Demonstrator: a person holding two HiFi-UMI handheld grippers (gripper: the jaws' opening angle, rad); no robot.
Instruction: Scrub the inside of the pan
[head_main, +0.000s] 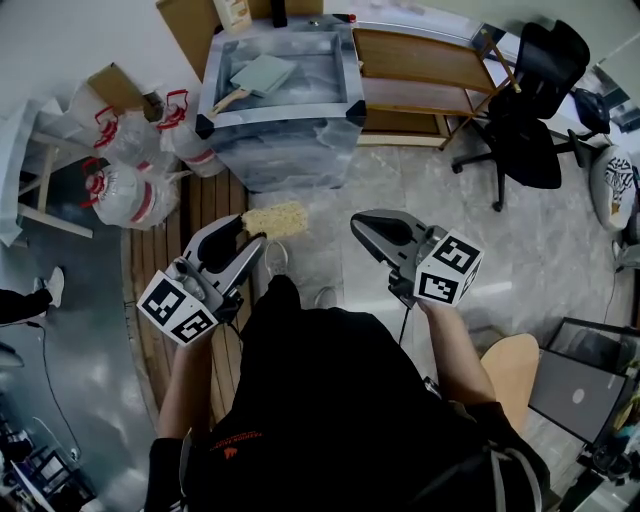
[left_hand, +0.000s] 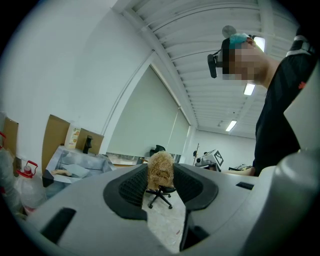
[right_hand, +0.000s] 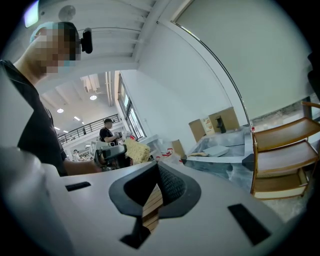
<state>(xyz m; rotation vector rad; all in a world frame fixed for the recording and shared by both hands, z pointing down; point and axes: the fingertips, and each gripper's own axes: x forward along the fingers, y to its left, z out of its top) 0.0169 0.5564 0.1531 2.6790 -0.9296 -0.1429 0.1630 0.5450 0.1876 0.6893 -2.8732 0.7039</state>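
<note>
A pale green square pan (head_main: 262, 75) with a wooden handle lies inside a grey plastic tub (head_main: 280, 130) on the floor, well ahead of both grippers. My left gripper (head_main: 243, 237) is shut on a tan fibrous scrubber (head_main: 275, 218), which fills the jaw tips in the left gripper view (left_hand: 160, 170). My right gripper (head_main: 362, 226) is held at the same height to the right, shut with nothing in it (right_hand: 157, 172). The right gripper view shows the pan (right_hand: 216, 150) in the tub, and the scrubber (right_hand: 134, 150) off to the left.
A wooden shelf rack (head_main: 420, 80) stands right of the tub, and a black office chair (head_main: 530, 110) beyond it. Tied white bags (head_main: 130, 170) with red handles sit left of the tub. A laptop (head_main: 580, 390) and a round wooden seat (head_main: 515, 370) lie lower right.
</note>
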